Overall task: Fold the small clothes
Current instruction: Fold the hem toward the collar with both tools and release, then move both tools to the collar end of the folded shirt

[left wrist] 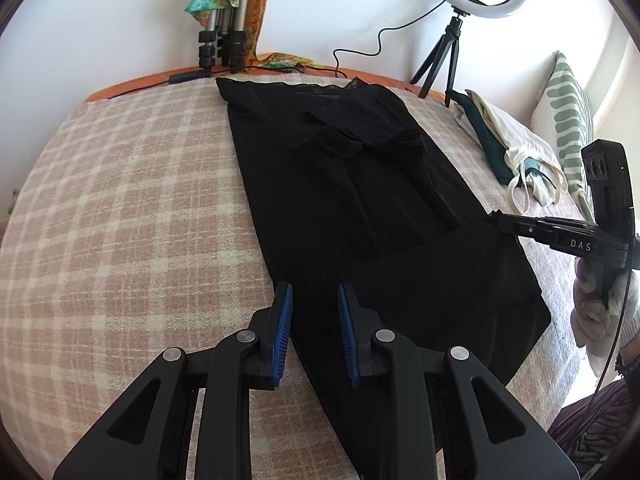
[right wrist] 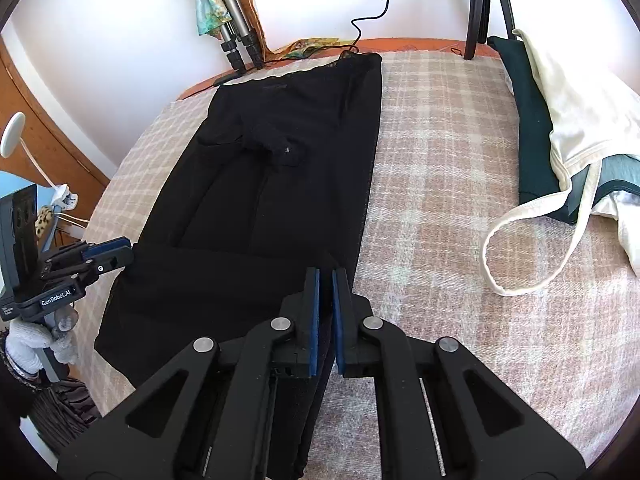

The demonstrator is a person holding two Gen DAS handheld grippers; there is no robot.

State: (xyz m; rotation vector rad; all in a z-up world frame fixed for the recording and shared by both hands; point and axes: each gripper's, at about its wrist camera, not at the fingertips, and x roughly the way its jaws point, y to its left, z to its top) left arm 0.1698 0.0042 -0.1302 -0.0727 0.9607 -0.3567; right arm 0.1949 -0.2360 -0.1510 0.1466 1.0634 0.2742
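A black garment (left wrist: 340,184) (right wrist: 280,200) lies flat and lengthwise on a plaid blanket (left wrist: 140,200), its near end folded up over its middle. My left gripper (left wrist: 315,312) stands at the garment's left edge. Its blue pads are a little apart, with black cloth lying between them. From the right wrist view the left gripper (right wrist: 130,252) has its tips at the corner of the folded layer. My right gripper (right wrist: 325,292) is shut on the garment's right edge, with dark cloth pinched in the narrow slit between its pads. The left wrist view shows the right gripper (left wrist: 496,216) with its tips on that edge.
A pile of clothes lies at the right of the bed, a cream top (right wrist: 580,120) over a dark green one (right wrist: 532,120). A striped pillow (left wrist: 564,108) leans behind it. A ring-light tripod (left wrist: 444,60) and folded tripod legs (left wrist: 224,40) stand at the far edge. Gloved hands (left wrist: 592,312) hold the grippers.
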